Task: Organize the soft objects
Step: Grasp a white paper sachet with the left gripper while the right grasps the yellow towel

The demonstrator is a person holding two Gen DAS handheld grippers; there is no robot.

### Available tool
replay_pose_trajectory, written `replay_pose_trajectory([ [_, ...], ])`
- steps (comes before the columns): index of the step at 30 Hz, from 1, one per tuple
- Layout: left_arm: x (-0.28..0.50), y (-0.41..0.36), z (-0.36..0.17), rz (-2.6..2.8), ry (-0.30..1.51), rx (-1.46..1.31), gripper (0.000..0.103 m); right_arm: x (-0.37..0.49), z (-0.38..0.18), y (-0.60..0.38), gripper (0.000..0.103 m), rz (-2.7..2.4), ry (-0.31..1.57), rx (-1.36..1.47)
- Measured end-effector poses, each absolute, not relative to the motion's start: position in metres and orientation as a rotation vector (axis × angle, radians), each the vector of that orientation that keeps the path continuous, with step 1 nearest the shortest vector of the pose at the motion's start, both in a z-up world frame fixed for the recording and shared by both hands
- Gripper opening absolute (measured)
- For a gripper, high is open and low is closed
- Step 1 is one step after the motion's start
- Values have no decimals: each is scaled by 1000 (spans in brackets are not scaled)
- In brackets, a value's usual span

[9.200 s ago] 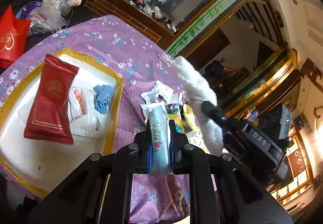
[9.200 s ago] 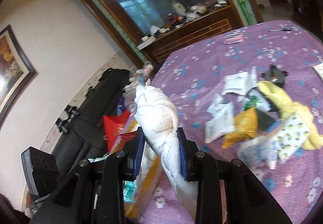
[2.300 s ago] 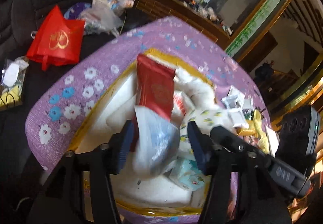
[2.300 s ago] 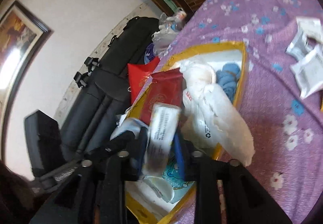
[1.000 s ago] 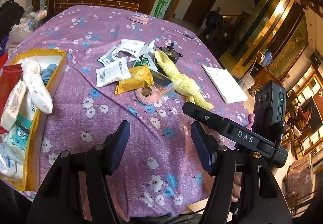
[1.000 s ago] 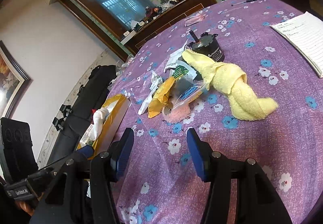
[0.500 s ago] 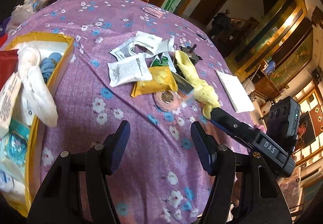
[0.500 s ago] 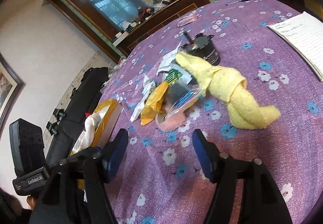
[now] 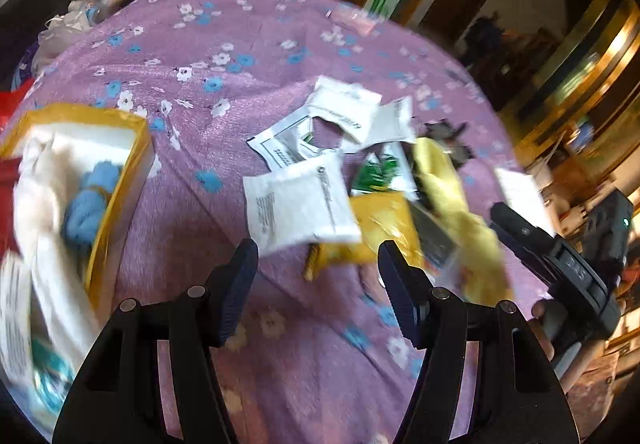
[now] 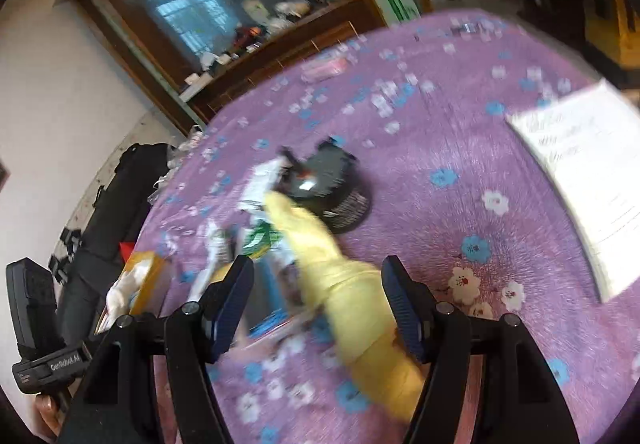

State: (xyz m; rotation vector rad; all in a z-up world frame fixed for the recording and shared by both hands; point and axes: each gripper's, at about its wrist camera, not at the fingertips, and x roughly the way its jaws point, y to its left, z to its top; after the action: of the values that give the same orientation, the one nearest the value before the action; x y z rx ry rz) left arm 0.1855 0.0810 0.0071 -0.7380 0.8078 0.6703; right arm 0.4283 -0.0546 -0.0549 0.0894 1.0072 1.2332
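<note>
A heap of soft packets lies mid-table: a white pouch (image 9: 300, 206), a yellow packet (image 9: 374, 230), more white sachets (image 9: 346, 110) and a rolled yellow towel (image 9: 460, 204). My left gripper (image 9: 318, 266) hovers open just short of the white pouch and yellow packet, nothing between its fingers. In the right wrist view the yellow towel (image 10: 344, 284) runs between the wide-apart fingers of my right gripper (image 10: 318, 294), which is open and not pressing on it. The yellow-rimmed box (image 9: 116, 180) at the left holds a white cloth (image 9: 38, 180) and a blue cloth (image 9: 88, 204).
A black round device (image 10: 332, 188) sits behind the towel. A white notebook (image 10: 588, 172) lies at the right on the purple flowered tablecloth (image 10: 440, 148). A pink packet (image 10: 324, 69) lies far back. A dark sofa (image 10: 112, 212) stands beyond the table's left edge.
Both grippers have moved in toward the heap; the packets and the yellow towel now loom larger. The towel now lies between the right gripper's fingers. Both views are motion-blurred.
</note>
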Motion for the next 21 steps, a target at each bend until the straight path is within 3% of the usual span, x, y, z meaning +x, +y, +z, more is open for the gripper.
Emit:
replay_pose_trajectory([
  [12,239,125,-33,799,963,-709,63,409,-60,-50,66,1255,959,-35],
  [18,206,121,-35,834,869,-766,64,412,-67,-48,66,1226,1011,-51],
  [20,198,118,-35,834,853,-777,58,414,-67,-50,57,1222,1011,-38],
  [21,194,118,-33,828,839,-782,43,415,-66,-50,49,1219,1010,-32],
])
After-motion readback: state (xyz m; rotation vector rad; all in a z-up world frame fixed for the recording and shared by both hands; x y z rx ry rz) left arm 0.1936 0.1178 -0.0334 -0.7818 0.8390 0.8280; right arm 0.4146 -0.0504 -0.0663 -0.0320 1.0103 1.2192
